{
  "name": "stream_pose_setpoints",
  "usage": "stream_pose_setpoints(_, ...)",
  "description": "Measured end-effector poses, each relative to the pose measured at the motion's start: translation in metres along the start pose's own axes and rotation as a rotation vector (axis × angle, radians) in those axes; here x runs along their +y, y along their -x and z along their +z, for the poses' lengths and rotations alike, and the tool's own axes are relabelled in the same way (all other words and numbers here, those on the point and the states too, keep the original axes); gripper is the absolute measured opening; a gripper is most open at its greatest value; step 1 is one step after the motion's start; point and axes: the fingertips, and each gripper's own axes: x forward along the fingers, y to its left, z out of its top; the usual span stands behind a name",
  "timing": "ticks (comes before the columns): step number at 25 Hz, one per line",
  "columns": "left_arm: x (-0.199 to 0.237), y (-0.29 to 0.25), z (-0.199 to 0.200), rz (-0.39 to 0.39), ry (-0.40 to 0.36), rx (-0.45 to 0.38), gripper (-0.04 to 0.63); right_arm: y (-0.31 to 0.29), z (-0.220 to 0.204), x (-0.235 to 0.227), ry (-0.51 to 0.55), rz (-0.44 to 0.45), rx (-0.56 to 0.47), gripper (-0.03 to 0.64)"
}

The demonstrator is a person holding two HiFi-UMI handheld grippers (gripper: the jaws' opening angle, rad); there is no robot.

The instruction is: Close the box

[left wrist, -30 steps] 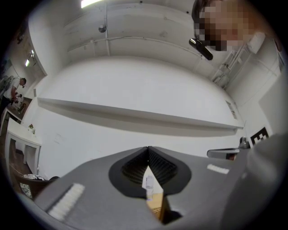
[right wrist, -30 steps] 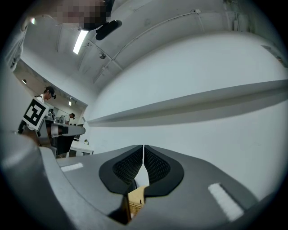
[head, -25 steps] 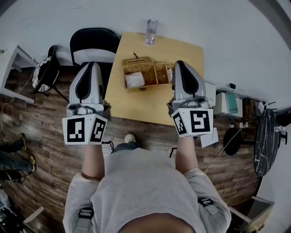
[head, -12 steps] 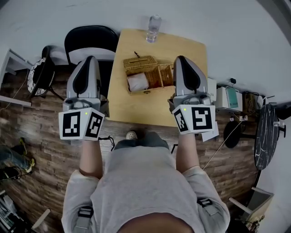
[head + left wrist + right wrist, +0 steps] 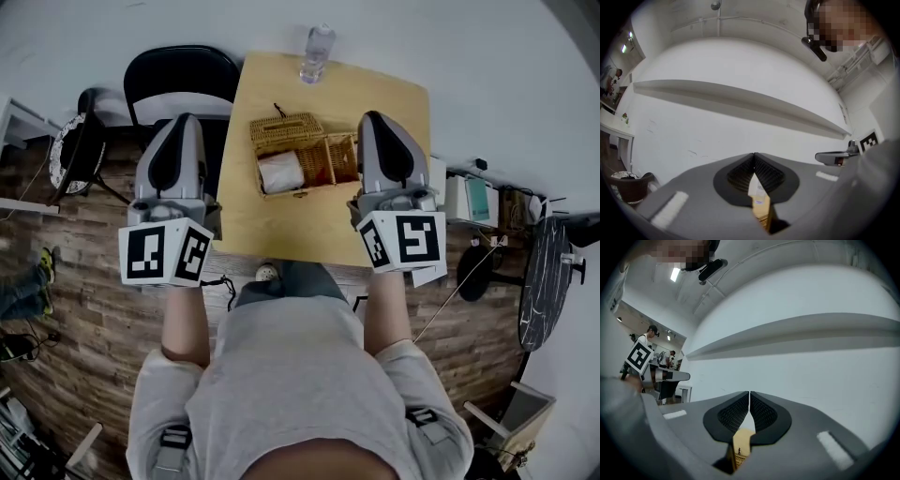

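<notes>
A wicker box point(image 5: 302, 161) stands on the wooden table point(image 5: 281, 225), with its lid point(image 5: 286, 128) folded back on the far side. A white bundle point(image 5: 279, 172) lies in its left compartment. My right gripper point(image 5: 373, 118) hangs over the box's right end and hides it. My left gripper point(image 5: 185, 120) is left of the table, above the chair. In the left gripper view the left gripper point(image 5: 754, 154) has its jaws meeting at the tips, with nothing held. The right gripper point(image 5: 749, 393) looks the same in its own view. Both face a white wall.
A water bottle point(image 5: 314, 54) stands at the table's far edge. A black chair point(image 5: 183, 89) sits left of the table. Boxes and cables point(image 5: 469, 211) crowd the floor to the right. A white wall lies beyond the table.
The head view has shifted slightly. Both grippers keep about the same places beside the box, and the box still stands open.
</notes>
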Motion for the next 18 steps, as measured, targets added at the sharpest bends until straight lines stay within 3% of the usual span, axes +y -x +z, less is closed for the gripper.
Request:
stream_pose_setpoints(11, 0.016, -0.045, -0.012, 0.074, 0.002, 0.02, 0.057, -0.068, -0.009, -0.018, 0.002, 0.122, 0.029, 0.011)
stream_pose_setpoints(18, 0.029, -0.064, -0.059, 0.097, 0.012, 0.153, 0.058, -0.098, -0.045, -0.017, -0.027, 0.194, 0.093, 0.011)
